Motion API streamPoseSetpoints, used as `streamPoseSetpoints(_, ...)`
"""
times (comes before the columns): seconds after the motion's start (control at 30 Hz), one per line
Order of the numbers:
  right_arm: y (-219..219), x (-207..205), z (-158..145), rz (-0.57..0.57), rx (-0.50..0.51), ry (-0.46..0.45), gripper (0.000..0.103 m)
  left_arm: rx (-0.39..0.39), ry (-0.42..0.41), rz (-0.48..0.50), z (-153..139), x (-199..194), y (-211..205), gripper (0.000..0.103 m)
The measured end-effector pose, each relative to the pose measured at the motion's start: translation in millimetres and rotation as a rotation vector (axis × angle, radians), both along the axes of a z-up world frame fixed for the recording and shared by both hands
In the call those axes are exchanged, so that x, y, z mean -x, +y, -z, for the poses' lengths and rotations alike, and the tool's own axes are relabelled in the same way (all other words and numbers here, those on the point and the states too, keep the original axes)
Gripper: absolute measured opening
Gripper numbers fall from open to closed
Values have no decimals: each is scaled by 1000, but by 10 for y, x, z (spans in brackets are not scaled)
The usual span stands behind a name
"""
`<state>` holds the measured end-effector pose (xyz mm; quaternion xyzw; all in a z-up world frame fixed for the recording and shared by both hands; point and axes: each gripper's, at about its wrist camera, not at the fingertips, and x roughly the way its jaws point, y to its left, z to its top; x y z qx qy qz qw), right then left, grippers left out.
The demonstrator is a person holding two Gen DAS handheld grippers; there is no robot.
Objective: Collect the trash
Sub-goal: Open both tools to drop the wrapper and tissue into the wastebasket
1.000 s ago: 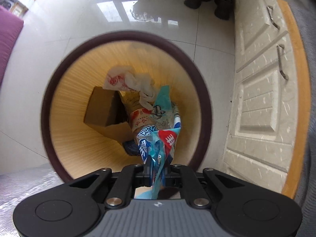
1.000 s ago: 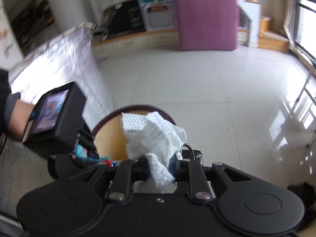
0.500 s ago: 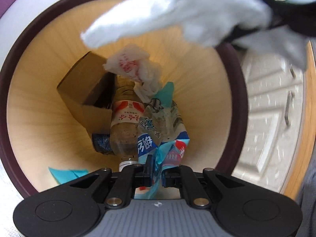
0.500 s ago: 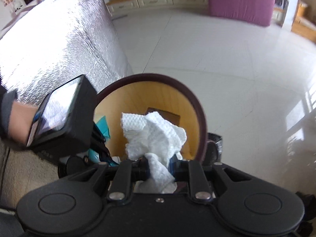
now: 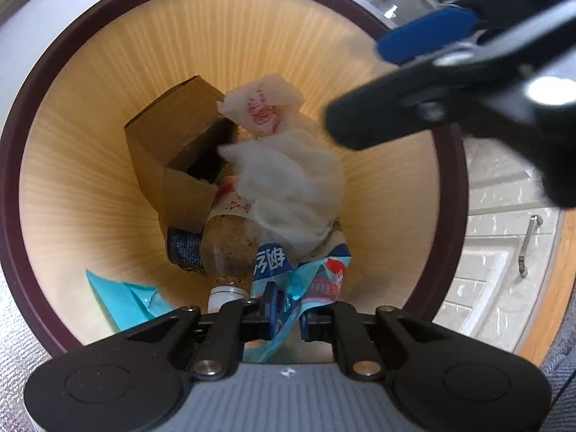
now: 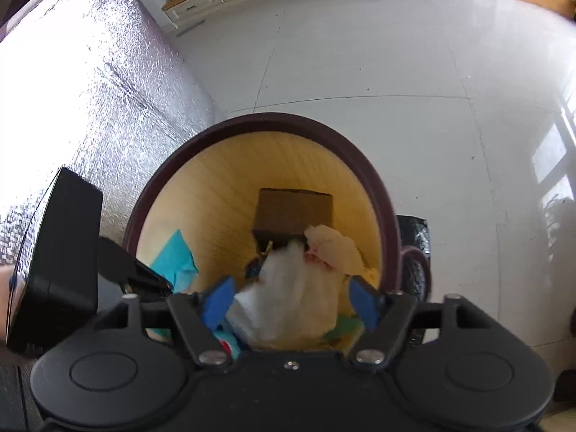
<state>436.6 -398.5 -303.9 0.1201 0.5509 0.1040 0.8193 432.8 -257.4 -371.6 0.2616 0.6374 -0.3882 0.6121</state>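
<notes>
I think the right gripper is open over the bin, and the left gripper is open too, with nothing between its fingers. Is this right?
Only partly. The right gripper is open above the bin, with the white tissue lying inside. But the left gripper is not empty: the left wrist view shows it shut on the blue snack wrapper.

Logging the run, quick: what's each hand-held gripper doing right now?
Left hand-held gripper: closed on the wrapper, over the bin.
Right hand-held gripper: open, holding nothing; tissue loose in the bin.
</notes>
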Motion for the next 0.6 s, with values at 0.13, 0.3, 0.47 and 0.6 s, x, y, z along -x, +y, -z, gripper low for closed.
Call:
streamPoseSetpoints(0.13,-87,37,-33,11,-18,-2,73,-1,-15,-46,-36,32,27,23)
streamPoseSetpoints(0.3,-96,108,-107,17,-19,-12,79,20,-56,-115,-179,67,112,78)
streamPoseSetpoints(0.47,-112,192,-233,31,-48,-37,79,39,-81,-166,-393,80,173,96)
streamPoseSetpoints(0.6,-134,280,-389,40,-50,-60,81,57,-78,-220,-605,110,244,103)
